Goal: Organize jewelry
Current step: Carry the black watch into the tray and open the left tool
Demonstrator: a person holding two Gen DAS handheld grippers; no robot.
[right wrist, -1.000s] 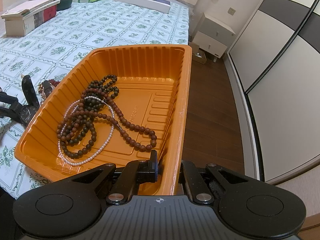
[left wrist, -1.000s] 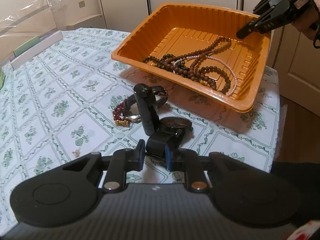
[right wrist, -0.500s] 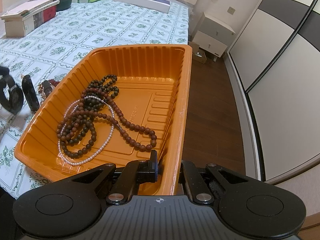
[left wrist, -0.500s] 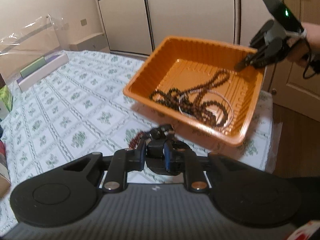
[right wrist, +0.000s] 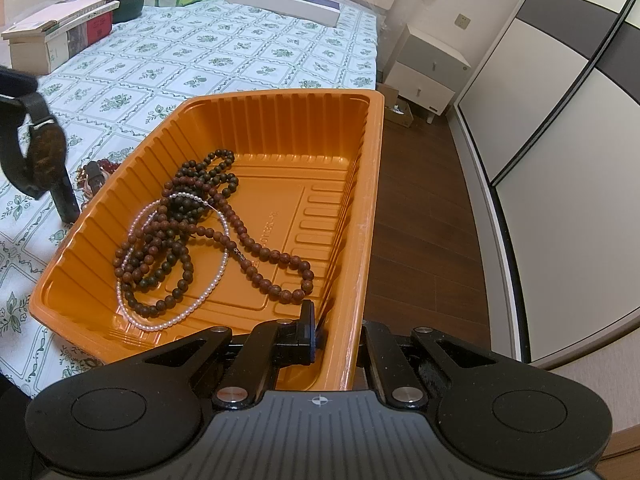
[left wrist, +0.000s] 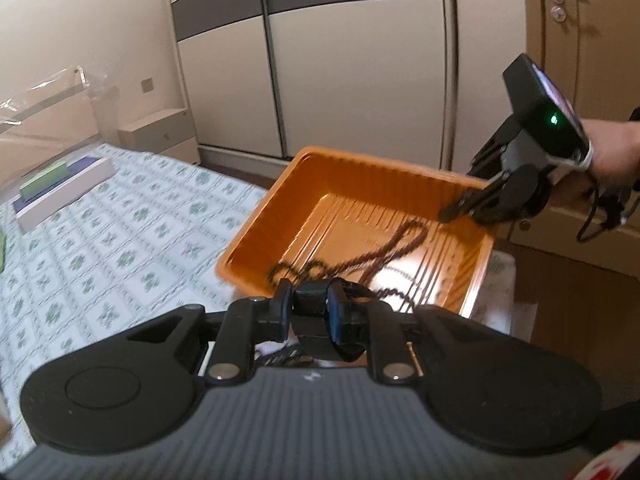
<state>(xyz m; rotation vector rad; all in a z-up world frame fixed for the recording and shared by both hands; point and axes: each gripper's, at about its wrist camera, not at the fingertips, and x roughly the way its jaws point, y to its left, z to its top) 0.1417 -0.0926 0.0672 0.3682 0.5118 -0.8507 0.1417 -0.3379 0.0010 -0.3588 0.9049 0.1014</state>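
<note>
Both tongs are clamped: the right gripper (right wrist: 320,332) pinches the rim of the ribbed orange plastic tray (right wrist: 372,184) at its 5 o'clock corner; the left gripper (left wrist: 308,312) grips the strap of a black wristwatch (left wrist: 310,294), held above the floral tablecloth (right wrist: 240,56) at the tray's 9 o'clock; brown wooden bead strands (right wrist: 180,232) and a white pearl string (right wrist: 212,284) already lie inside. I judge this the carrying step; next, bring the watch over the tray floor and release.
</note>
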